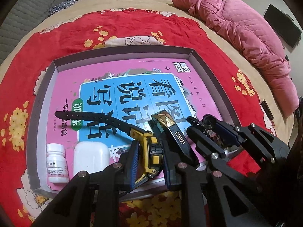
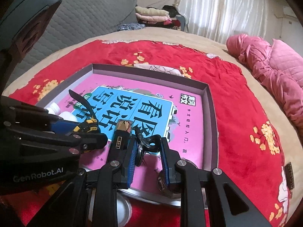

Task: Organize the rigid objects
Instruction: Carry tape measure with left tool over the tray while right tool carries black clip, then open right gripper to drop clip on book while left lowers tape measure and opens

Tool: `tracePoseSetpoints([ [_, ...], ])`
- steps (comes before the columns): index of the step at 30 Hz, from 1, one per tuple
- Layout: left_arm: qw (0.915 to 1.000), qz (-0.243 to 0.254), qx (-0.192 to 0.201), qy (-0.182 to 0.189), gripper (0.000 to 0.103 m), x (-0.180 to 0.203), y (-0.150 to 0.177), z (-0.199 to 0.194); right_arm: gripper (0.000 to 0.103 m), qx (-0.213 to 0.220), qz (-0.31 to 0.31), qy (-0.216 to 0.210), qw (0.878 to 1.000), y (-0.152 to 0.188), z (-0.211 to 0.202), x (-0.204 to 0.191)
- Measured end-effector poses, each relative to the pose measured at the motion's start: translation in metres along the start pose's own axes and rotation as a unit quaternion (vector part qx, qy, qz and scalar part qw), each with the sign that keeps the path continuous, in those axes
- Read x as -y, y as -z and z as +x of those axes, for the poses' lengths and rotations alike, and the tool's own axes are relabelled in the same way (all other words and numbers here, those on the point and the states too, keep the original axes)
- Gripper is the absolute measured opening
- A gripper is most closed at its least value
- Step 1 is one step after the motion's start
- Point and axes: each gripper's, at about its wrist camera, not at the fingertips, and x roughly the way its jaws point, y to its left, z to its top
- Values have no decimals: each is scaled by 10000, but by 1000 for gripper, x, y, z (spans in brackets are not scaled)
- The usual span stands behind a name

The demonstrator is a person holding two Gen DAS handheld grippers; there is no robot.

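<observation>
Left wrist view: the left tongs pinch the yellow-and-black watch low over the tray, strap trailing away to the far left, while the right tongs, shut on a black hair clip, sit just beside.

Both wrist cameras look steeply down, close over the same tray, from opposite sides.

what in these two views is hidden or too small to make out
- Watch face: left wrist view, seen edge-on between the left tongs.
- White bottle label: left wrist view, print too small.
- Black clip lower part: right wrist view, hidden by the right tongs.
</observation>
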Motion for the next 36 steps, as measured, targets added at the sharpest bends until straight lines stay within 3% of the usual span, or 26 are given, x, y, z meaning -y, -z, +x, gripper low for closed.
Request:
tracePoseSetpoints([
  [30,9997,-216,-62,65,24,-7,1,2,27,-4,157,-227,9996,0,-2,0],
  [33,9998,-204,-68,57,24,-7,0,2,31,-11,202,-209,9996,1,-3,3],
  [36,9996,-246,-81,97,24,-10,0,2,43,34,313,-254,9992,1,-8,9],
])
